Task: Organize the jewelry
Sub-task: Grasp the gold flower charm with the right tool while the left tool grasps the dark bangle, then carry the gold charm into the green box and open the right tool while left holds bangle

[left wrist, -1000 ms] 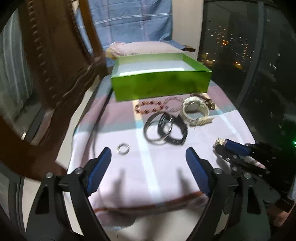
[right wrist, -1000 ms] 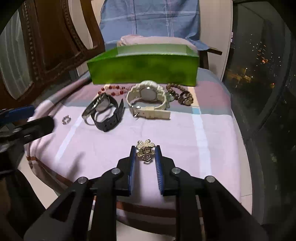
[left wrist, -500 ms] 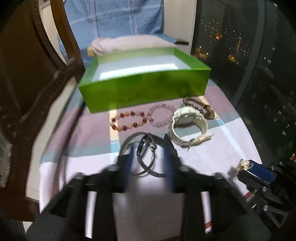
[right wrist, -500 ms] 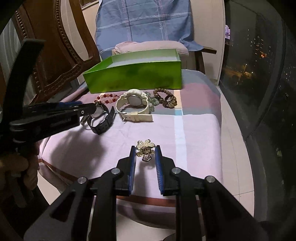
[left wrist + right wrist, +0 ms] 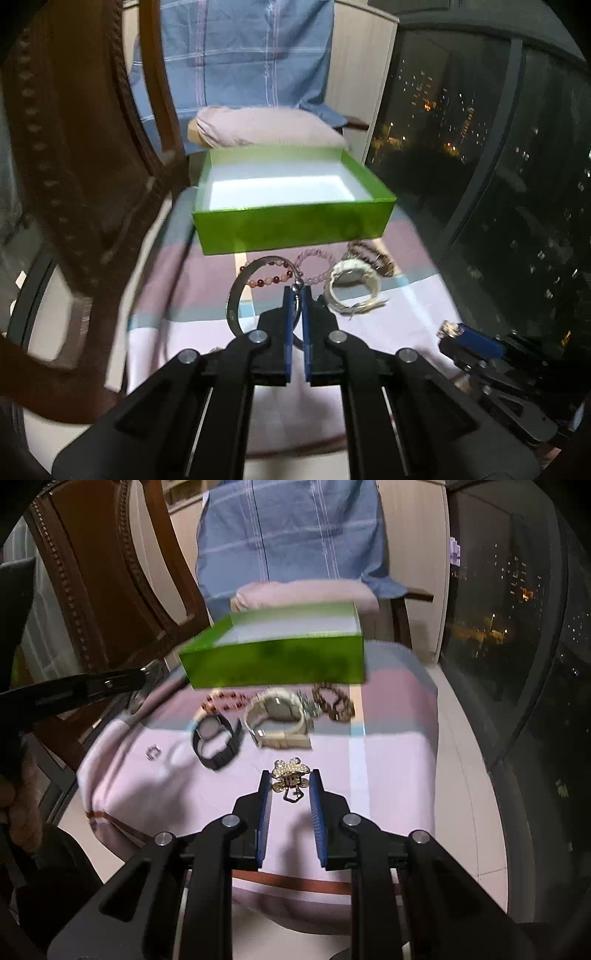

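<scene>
My left gripper (image 5: 297,295) is shut on a silver bangle (image 5: 236,295), which hangs off its tips above the cloth, in front of the open green box (image 5: 291,225). My right gripper (image 5: 290,781) is shut on a gold jewelled brooch (image 5: 290,773), held above the cloth. It also shows low at the right of the left wrist view, as the right gripper (image 5: 452,330). On the cloth lie a black watch (image 5: 216,738), a white watch (image 5: 280,716), a red bead bracelet (image 5: 266,282), a pink bead bracelet (image 5: 314,258), a brown bead bracelet (image 5: 332,701) and a small ring (image 5: 153,752).
A pink and blue checked cloth (image 5: 391,760) covers the small table. A carved wooden chair (image 5: 92,166) stands at the left, a cushion and blue fabric (image 5: 243,55) lie behind the box, and a dark window (image 5: 498,184) runs along the right. A hand (image 5: 18,794) holds the left tool.
My left gripper moved in over the bangle beside the black watch, shut on it and lifted it off the cloth. The right gripper rose a little, the brooch still in it.
</scene>
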Demonstrator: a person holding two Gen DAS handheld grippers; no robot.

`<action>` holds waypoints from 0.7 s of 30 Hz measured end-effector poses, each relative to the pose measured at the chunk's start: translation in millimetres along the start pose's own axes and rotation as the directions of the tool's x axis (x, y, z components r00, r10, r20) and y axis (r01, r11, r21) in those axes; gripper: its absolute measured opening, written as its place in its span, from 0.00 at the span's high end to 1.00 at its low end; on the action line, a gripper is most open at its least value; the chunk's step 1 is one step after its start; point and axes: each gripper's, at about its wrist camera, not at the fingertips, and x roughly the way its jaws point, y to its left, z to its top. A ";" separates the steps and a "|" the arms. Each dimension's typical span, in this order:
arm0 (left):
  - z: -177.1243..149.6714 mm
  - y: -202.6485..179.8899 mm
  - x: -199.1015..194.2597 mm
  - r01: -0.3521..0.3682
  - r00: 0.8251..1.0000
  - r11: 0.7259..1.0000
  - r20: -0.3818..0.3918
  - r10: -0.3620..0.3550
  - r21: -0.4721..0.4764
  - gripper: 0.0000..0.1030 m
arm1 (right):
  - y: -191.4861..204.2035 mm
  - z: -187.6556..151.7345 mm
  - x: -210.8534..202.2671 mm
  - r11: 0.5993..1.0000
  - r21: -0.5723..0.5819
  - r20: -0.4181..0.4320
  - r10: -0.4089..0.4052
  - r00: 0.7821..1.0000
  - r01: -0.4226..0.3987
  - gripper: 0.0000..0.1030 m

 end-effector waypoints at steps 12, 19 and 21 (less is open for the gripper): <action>-14.7 -24.9 -93.4 -0.003 1.000 1.000 0.023 0.003 -0.016 0.95 | 29.3 43.5 -89.4 1.000 -0.024 0.122 0.006 0.993 -0.003 0.80; -21.5 -38.3 -120.4 -0.023 0.999 1.000 0.044 0.023 0.006 0.95 | 40.1 46.9 -118.8 1.000 -0.013 0.143 -0.008 0.990 0.010 0.80; -23.3 -39.5 -124.2 -0.028 0.999 1.000 0.044 0.028 0.001 0.95 | 40.1 44.1 -123.3 1.000 -0.006 0.145 -0.017 0.989 0.018 0.80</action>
